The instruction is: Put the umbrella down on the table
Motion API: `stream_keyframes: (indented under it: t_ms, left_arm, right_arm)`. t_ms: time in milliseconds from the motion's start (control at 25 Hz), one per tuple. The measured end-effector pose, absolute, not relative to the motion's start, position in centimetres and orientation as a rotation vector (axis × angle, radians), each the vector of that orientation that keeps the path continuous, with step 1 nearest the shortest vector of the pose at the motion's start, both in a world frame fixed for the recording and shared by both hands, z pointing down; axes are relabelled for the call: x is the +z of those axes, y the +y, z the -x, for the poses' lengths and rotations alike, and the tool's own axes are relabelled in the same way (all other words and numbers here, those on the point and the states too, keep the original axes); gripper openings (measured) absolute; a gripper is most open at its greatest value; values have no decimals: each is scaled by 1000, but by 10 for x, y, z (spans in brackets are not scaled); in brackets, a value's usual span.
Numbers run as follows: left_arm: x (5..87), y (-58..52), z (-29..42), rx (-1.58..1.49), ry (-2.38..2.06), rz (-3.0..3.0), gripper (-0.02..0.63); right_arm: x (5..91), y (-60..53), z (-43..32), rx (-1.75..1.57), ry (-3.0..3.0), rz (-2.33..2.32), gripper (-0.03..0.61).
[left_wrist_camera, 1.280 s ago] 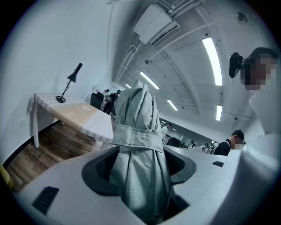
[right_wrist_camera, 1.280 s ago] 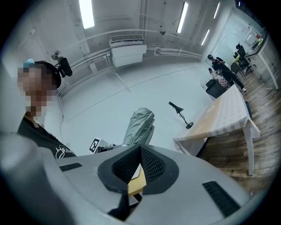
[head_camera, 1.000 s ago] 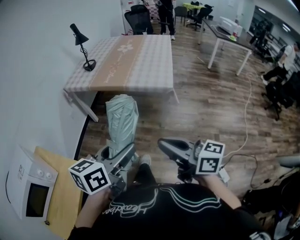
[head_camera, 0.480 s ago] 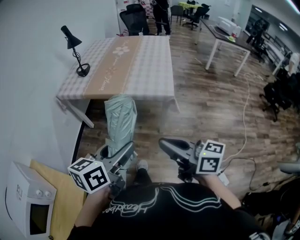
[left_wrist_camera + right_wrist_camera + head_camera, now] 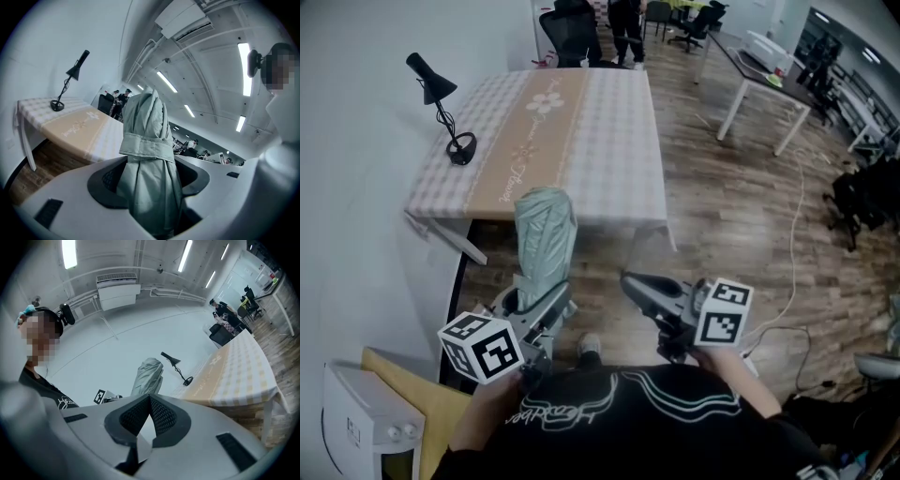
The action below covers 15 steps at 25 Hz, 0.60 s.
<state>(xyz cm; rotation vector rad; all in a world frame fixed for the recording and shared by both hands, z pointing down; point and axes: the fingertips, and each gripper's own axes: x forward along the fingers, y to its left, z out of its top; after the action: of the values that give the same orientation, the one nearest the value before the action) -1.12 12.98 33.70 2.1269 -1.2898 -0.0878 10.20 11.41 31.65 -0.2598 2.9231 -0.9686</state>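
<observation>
The umbrella (image 5: 546, 239), folded and strapped in pale green fabric, sits in the lower centre-left of the head view, off the table and carried in the air. Its long axis stands nearly upright, with the free end leaning slightly toward the top of the frame. The left gripper (image 5: 539, 309) clamps it near its lower end: in the left gripper view the jaws stand wide, pressed on either side of the bundled fabric (image 5: 147, 154), which fills the gap between them. The right gripper (image 5: 636, 286) hangs just to the right of the umbrella, apart from it; in the right gripper view its jaws meet at the tips with nothing between them (image 5: 149, 401), and the umbrella shows beyond them to the left (image 5: 147, 376). The table (image 5: 609, 131), covered with a checked cloth with a beige centre band, occupies the upper centre of the head view. Its near edge lies just behind the umbrella's free end in the picture, so the target surface lies straight ahead of the left gripper. A black desk lamp (image 5: 461, 149) stands at the table's left side, near the wall. As a judgement: the left hand is the working hand, and the coming move calls for advancing over the cloth and tipping the long axis from upright to level, clear of the lamp.
</observation>
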Motion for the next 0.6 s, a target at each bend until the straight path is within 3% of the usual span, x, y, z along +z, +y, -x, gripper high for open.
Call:
stream_keyframes:
  t_ms: [600]
  left_arm:
    - [354, -16, 108, -57, -1287, -2093, 261]
  right_arm:
    - [339, -31, -20, -1051, 2894, 325, 12]
